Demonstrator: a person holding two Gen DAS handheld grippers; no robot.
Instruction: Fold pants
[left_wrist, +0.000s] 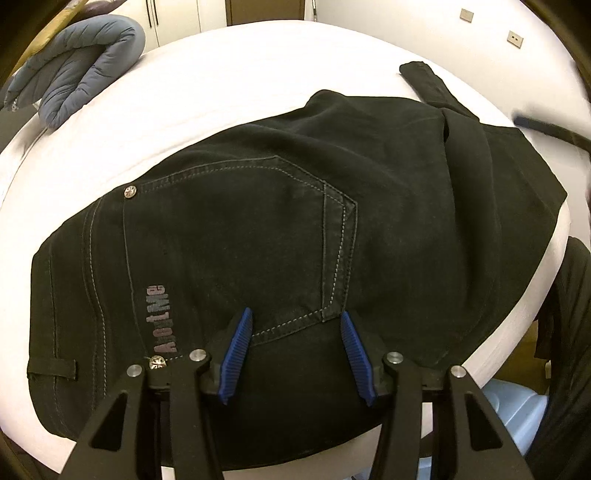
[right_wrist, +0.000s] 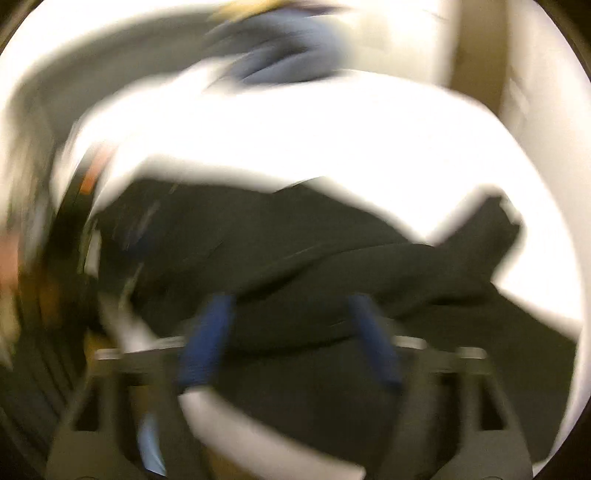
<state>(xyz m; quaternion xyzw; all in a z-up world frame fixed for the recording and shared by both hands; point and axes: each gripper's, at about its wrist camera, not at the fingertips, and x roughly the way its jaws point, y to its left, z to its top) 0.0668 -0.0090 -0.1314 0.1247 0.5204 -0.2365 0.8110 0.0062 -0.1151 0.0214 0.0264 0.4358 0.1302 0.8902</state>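
Note:
Black jeans (left_wrist: 280, 236) lie on a white bed (left_wrist: 229, 81), back pocket up, waistband to the left and legs running right, one leg end folded back at the far right. My left gripper (left_wrist: 297, 321) is open just above the seat of the jeans, blue pads (left_wrist: 236, 354) spread apart, holding nothing. The right wrist view is badly motion-blurred: my right gripper (right_wrist: 291, 302) is open over the black jeans (right_wrist: 332, 266), with nothing visibly between its fingers.
A grey-blue padded quilt (left_wrist: 85, 62) lies folded at the bed's far left. A light blue plastic object (left_wrist: 517, 410) sits below the bed's near edge at the right. A dark garment (left_wrist: 569, 332) hangs at the right. Cupboard doors stand behind the bed.

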